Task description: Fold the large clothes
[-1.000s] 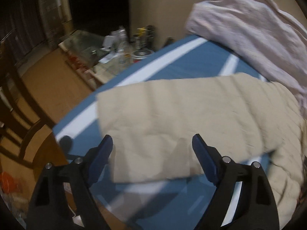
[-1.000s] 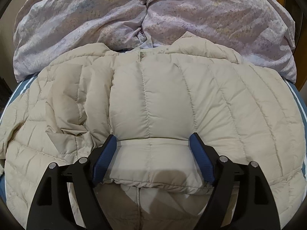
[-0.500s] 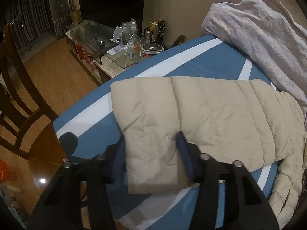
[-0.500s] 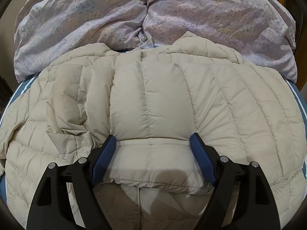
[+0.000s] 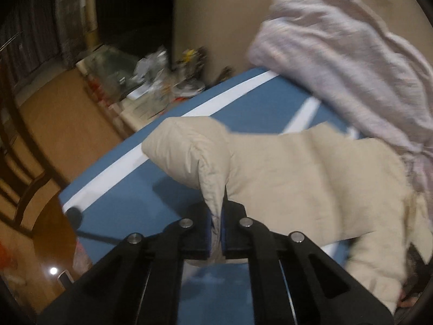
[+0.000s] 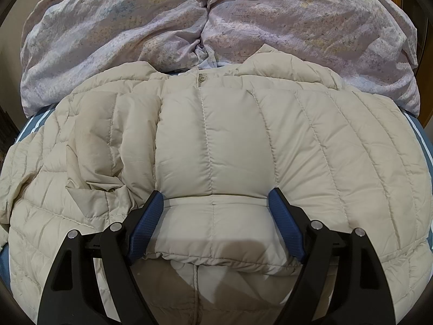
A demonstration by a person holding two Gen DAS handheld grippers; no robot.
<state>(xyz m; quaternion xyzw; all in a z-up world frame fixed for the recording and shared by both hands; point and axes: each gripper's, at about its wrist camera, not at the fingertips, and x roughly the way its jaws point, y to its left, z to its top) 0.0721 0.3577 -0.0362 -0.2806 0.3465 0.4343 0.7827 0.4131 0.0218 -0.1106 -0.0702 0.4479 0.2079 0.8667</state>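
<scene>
One sleeve cuff (image 5: 216, 203) is pinched in the left gripper (image 5: 215, 233), lower centre; right gripper (image 6: 216, 227) is held apart over the jacket (image 6: 243, 140) on the bed (image 5: 243, 103). Soft, light, puffy: seams are best gripped.

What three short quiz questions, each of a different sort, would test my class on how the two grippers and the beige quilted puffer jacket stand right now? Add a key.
1. True or false: the left gripper is shut on the sleeve of the beige quilted puffer jacket.
2. The right gripper is: A) shut on the collar; B) open, its jaws either side of a folded jacket panel; C) holding the lilac floral duvet.
3. Fill in: the jacket lies on a ____ sheet with white stripes.

Key: 1 true; 2 B; 3 blue.
</scene>
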